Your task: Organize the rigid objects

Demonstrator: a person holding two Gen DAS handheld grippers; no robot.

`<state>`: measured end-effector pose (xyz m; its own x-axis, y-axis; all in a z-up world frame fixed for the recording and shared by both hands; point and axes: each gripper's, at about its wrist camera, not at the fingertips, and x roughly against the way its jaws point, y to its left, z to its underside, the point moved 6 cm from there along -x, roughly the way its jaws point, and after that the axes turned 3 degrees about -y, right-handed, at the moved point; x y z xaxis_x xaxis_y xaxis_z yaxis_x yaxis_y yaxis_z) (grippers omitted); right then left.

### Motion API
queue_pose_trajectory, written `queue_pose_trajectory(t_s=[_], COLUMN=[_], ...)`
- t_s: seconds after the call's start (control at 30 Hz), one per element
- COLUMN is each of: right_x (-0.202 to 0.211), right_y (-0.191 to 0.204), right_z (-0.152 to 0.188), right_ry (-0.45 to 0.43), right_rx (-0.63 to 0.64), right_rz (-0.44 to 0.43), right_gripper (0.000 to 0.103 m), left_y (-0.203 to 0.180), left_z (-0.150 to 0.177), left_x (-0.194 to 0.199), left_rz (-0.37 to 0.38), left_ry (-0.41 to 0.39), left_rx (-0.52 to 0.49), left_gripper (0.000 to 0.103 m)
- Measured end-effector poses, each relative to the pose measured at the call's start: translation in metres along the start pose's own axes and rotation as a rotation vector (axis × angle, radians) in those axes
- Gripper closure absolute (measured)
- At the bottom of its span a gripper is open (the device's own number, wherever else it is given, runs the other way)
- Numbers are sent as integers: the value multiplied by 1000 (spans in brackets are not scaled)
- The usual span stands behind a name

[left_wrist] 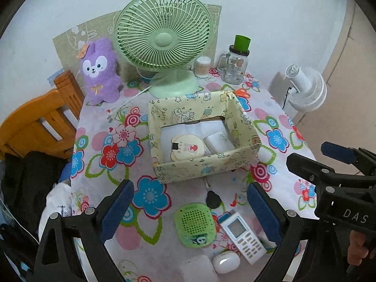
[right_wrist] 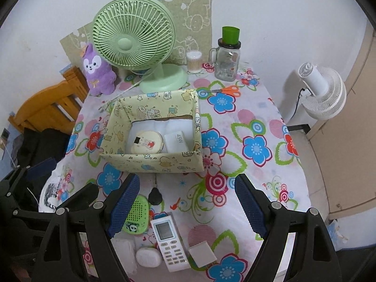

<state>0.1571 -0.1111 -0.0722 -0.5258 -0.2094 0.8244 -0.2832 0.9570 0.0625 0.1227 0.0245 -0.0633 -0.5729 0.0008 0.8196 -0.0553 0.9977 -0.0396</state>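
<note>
A yellow patterned box [left_wrist: 206, 164] [right_wrist: 150, 162] stands mid-table and holds a round cream mirror [left_wrist: 186, 149] [right_wrist: 146, 142] and a white charger block [left_wrist: 219, 142] [right_wrist: 176, 141]. In front of it lie a green perforated gadget [left_wrist: 195, 224] [right_wrist: 137, 213], a white remote [left_wrist: 243, 236] [right_wrist: 169, 242], a white oval case [left_wrist: 225, 262] [right_wrist: 148, 257], a black key fob [left_wrist: 212, 199] [right_wrist: 155, 196] and a white square adapter [right_wrist: 202, 253]. My left gripper [left_wrist: 190, 211] is open above the green gadget. My right gripper [right_wrist: 188, 204] is open above the remote.
A green desk fan [left_wrist: 164, 40] [right_wrist: 134, 40], purple plush rabbit [left_wrist: 99, 70] [right_wrist: 97, 70], cotton swab jar [right_wrist: 193, 62], glass mug with green cup [left_wrist: 235, 64] [right_wrist: 226, 63] and orange scissors [right_wrist: 228, 90] line the back. A wooden chair [left_wrist: 40, 122] stands left, a white fan [right_wrist: 324, 94] right.
</note>
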Motion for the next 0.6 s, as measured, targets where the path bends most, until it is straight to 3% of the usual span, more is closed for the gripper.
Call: queue_pose_trajectory(t_s=[0.2, 0.3, 0.6], right_x=[11, 19, 34], right_y=[-6, -11, -23], right_z=[1, 5, 23], right_ry=[-30, -45, -84], right_rx=[36, 46, 65], right_rz=[-17, -32, -39], right_gripper=[18, 18, 18], left_y=[-6, -11, -16], left_z=[7, 14, 36], left_x=[11, 15, 31], left_rz=[-39, -12, -48], left_ry=[-17, -10, -28], left_rx=[36, 67, 107], left_gripper=[5, 5, 5])
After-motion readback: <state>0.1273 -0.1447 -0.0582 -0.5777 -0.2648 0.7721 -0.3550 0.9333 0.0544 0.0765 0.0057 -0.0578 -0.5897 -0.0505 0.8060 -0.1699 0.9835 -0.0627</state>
